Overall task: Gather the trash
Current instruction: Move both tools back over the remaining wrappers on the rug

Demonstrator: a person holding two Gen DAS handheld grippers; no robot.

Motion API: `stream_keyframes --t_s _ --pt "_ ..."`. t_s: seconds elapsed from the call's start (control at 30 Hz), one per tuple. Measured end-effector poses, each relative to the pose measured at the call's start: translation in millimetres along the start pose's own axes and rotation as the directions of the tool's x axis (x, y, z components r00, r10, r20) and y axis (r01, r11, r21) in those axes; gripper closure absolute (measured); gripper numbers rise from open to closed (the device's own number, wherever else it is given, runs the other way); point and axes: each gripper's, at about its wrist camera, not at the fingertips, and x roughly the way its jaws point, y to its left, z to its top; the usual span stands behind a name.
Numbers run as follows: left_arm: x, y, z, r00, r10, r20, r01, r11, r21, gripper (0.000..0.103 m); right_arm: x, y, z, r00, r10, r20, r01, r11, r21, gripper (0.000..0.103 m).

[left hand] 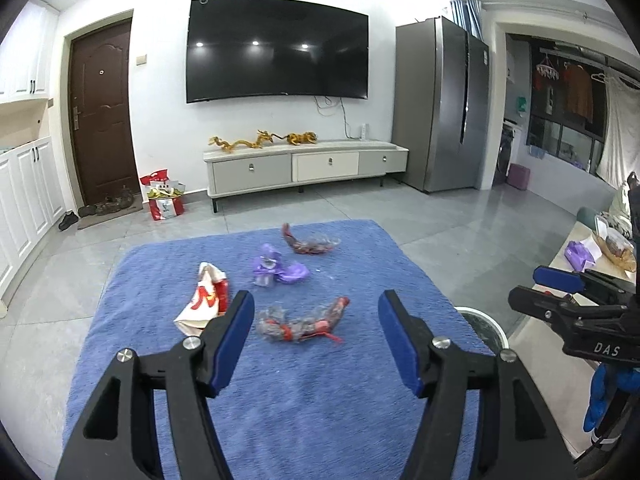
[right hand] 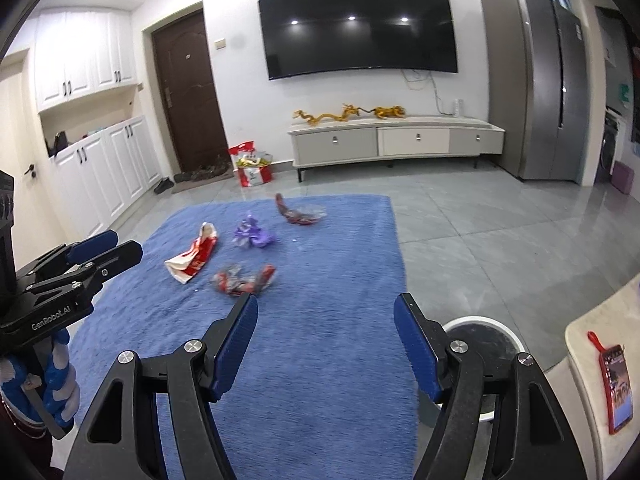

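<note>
Your left gripper (left hand: pixel 316 316) hangs wide and empty above the blue rug (left hand: pixel 280 380), a crumpled red-and-clear wrapper (left hand: pixel 300 322) lying on the rug between its fingers; your right gripper (right hand: pixel 326 320) is equally wide, holding nothing, with the white-rimmed bin (right hand: pixel 486 344) just right of it. Beyond sit a red-and-white wrapper (left hand: pixel 204 300), a purple wrapper (left hand: pixel 278 270) and another red wrapper (left hand: pixel 308 242), well apart, nothing blocking them

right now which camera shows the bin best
The right wrist view: the bin shows most of its white rim and dark inside beside the right tool. The left wrist view catches only a sliver.
</note>
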Motion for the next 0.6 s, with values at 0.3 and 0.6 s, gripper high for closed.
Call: stream_keyframes --t_s 0.3,0.6 --pt "-8.9 36.9 -10.3 1.0 0.019 0.009 -0.018 0.998 -0.055 0.039 4.8 42.6 5.8 1.0 0.007 -0.026 -0.009 0.996 -0.086 0.032" --pt "-3.7 108.9 -36.6 0.996 0.076 -0.04 -0.08 0.99 -0.116 0.028 27.7 69.1 8.5 0.996 0.046 -0.076 -0.057 0.987 -0.153 0.031"
